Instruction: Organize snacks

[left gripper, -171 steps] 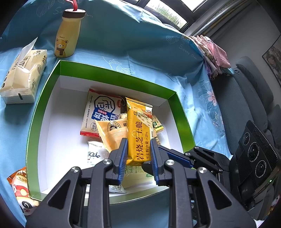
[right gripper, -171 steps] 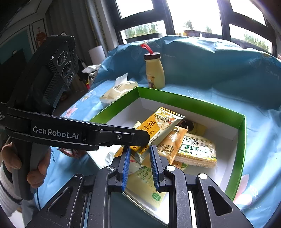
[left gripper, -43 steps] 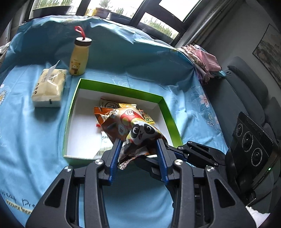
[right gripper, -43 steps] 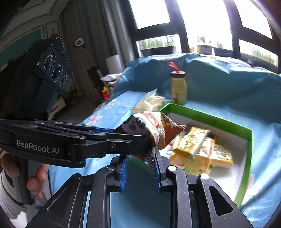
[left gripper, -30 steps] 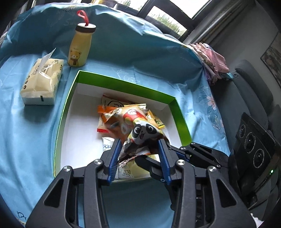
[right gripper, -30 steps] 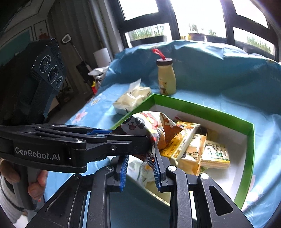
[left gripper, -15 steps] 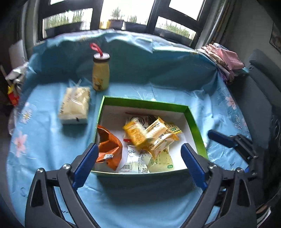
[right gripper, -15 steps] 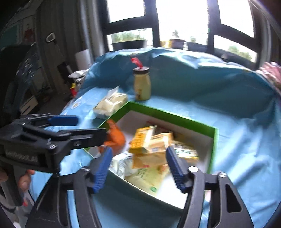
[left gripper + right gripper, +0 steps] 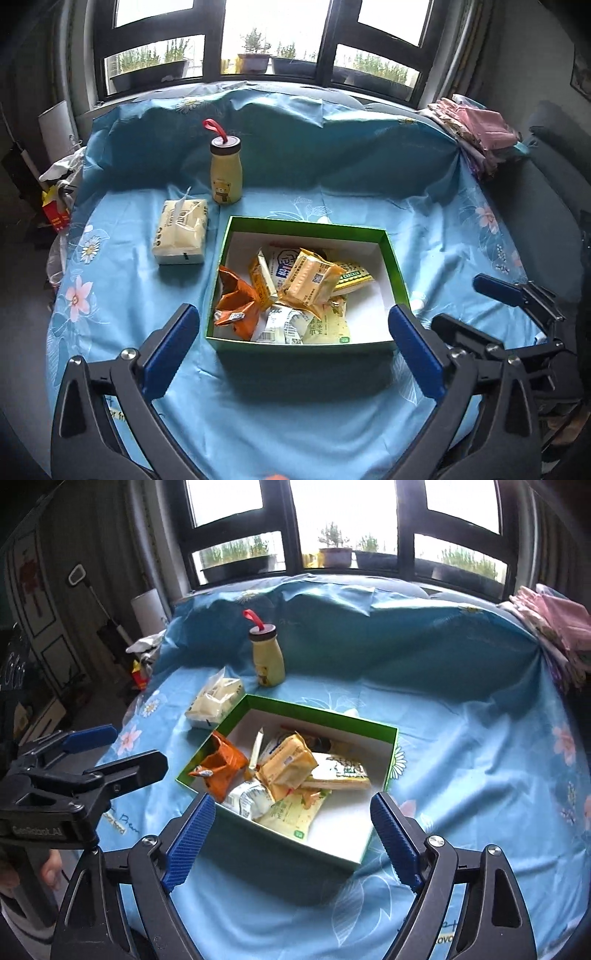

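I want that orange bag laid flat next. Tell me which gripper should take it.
Left, probably. The orange bag leans on the box's left wall, nearer the left gripper. The right gripper, equally open and empty, sits toward the other side.

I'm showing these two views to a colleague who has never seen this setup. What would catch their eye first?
Probably the green-rimmed white cardboard box in the middle of the flowered blue cloth, heaped with snack packets, a crumpled orange foil bag at its left wall. Next, the yellow bear-print bottle with a red strap and a pale tissue pack just beyond the box. Both the left gripper and right gripper hover wide open and empty.
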`<state>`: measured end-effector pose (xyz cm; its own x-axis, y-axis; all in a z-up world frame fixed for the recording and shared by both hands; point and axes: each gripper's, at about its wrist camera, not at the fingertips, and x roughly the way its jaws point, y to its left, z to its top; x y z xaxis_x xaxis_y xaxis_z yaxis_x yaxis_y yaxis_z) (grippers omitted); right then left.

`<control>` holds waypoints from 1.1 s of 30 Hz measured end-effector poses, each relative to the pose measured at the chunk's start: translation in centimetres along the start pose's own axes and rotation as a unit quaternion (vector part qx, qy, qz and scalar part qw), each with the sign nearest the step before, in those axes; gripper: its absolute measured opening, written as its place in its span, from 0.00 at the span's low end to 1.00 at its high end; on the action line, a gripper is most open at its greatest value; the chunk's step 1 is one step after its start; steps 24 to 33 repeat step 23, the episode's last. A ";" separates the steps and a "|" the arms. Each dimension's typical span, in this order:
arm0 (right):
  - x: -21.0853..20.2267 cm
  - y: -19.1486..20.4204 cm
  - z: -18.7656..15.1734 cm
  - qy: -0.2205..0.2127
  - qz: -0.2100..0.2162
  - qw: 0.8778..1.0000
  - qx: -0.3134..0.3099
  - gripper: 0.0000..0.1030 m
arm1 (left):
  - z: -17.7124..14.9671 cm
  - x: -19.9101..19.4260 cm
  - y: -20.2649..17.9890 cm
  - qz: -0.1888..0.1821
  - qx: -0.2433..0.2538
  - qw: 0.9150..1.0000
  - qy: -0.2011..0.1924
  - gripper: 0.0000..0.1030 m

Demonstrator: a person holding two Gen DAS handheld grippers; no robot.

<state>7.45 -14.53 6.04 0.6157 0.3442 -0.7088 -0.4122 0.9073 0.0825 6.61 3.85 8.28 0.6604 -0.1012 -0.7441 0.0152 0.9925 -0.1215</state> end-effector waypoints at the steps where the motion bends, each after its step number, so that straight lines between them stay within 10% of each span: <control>1: -0.1 -0.1 0.1 -0.001 -0.002 1.000 0.002 0.84 | 0.0 -0.1 -0.1 0.003 0.000 1.000 -0.001 1.00; 33: -1.1 -0.8 0.7 -0.010 0.000 1.000 0.015 0.84 | 0.7 -0.8 -0.3 0.028 -0.002 0.999 -0.021 0.99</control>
